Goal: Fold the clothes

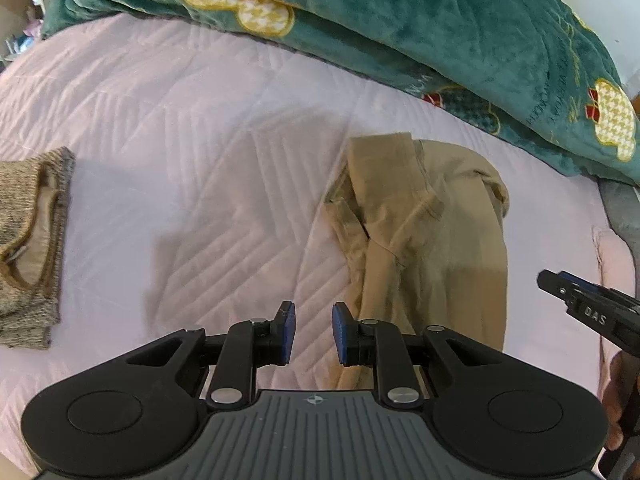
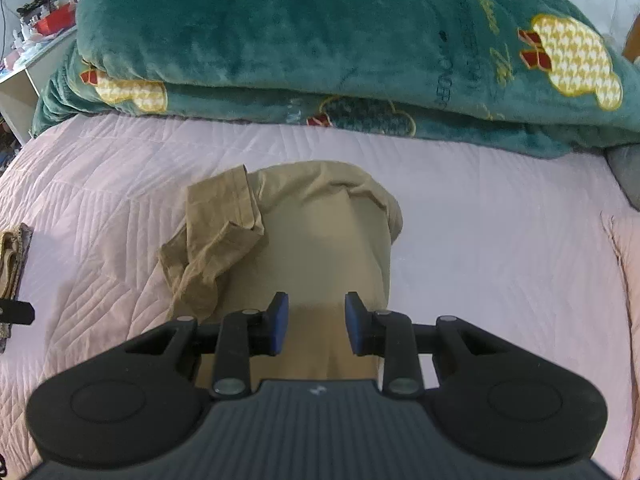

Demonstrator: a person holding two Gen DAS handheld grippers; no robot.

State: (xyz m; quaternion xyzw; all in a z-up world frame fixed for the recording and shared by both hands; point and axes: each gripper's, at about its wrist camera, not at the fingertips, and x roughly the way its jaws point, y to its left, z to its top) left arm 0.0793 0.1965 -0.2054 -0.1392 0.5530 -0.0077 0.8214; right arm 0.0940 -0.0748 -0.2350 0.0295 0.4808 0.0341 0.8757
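I hover both grippers, jaws parted and empty, over the crumpled tan garment point(image 2: 320, 240) on the pink quilted bed point(image 2: 500, 240): left gripper point(image 1: 313, 332) at its left edge, right gripper point(image 2: 316, 324) above its near end, ready to grasp.

You are in a home bedroom: a bed under a quilted pale pink bedspread point(image 2: 480, 208), a plush teal blanket with yellow houndstooth shapes point(image 2: 300, 40) heaped behind, a cluttered white shelf point(image 2: 24, 76) alongside.
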